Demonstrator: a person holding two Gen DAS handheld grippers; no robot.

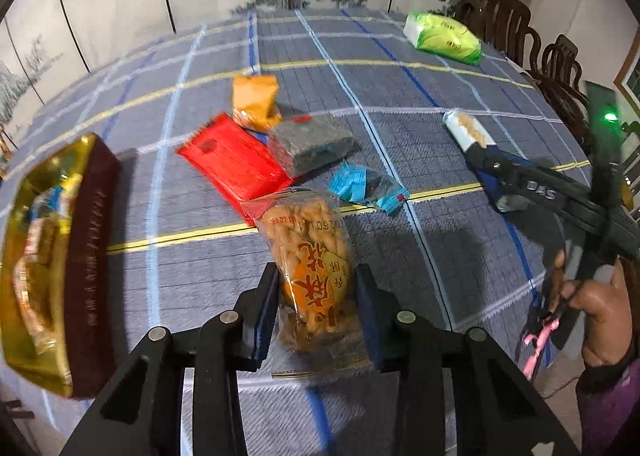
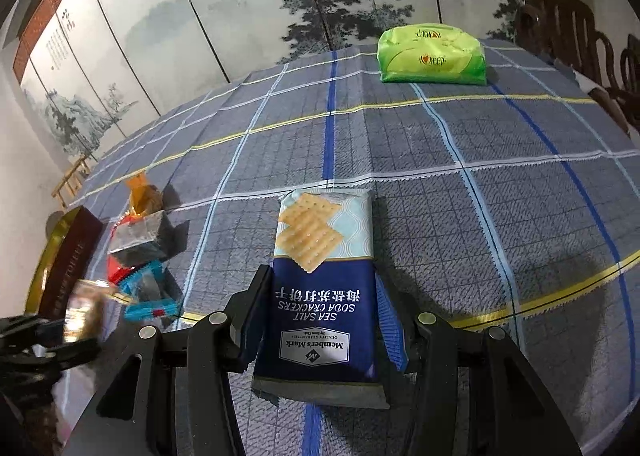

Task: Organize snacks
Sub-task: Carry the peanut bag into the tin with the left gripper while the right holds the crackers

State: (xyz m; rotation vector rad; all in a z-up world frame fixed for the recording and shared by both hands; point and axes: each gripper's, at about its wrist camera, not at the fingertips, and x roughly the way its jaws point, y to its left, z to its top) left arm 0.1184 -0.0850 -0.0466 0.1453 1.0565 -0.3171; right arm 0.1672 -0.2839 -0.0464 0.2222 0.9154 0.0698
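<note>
Gold-lined box sits at the bench's left edge, lid off, some snacks already inside by the look of it. Your left claw is clenched on the fried-twist bag, pads squeezing its lower half; carry it low over the box rim and let go only once it's inside, since the bag is soft and may sag. Loose pile of red pack, orange pack, grey bar and blue wrapper lies mid-bench. Your right claw is grasping the soda cracker pack by its long sides; keep it level. Only the right view reads the cracker label; only the left shows the box interior. Green pack waits near the far edge.
</note>
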